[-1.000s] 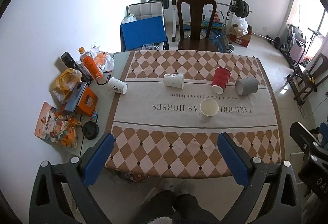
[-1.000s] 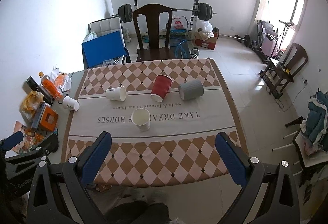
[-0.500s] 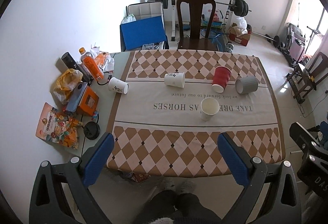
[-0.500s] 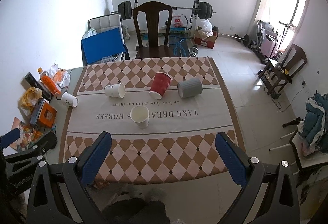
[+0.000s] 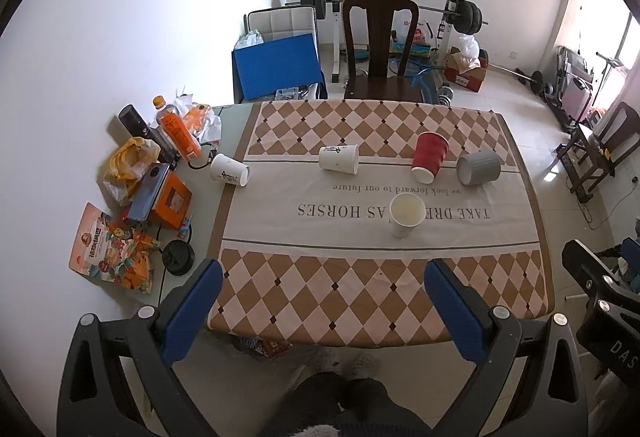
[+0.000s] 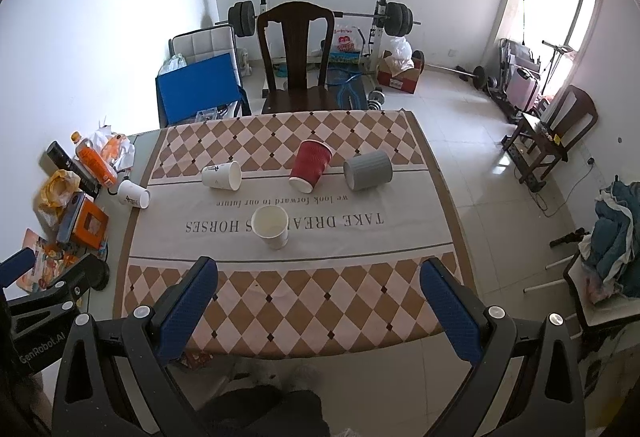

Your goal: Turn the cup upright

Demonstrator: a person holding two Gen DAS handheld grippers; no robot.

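Note:
Several cups sit on the checkered tablecloth [image 5: 360, 289]. A white paper cup [image 5: 406, 214] [image 6: 272, 226] stands upright in the middle. A red cup [image 5: 429, 162] [image 6: 310, 165], a grey cup [image 5: 479, 167] [image 6: 367, 170] and a white cup [image 5: 339, 164] [image 6: 221, 175] lie on their sides behind it. Another white cup [image 5: 229, 170] [image 6: 134, 194] lies on the bare table at the left. My left gripper [image 5: 320, 301] and right gripper [image 6: 318, 297] are both open and empty, held high above the near table edge.
Clutter lies along the table's left side: an orange bottle [image 5: 178, 135], an orange box [image 5: 170, 199], snack bags [image 5: 108, 247]. A dark wooden chair [image 5: 380, 49] stands behind the table. Weights and a rack [image 6: 320, 17] are at the back wall.
Both views have drifted slightly; the table appears a little farther away. Cups have not moved and both grippers stay open.

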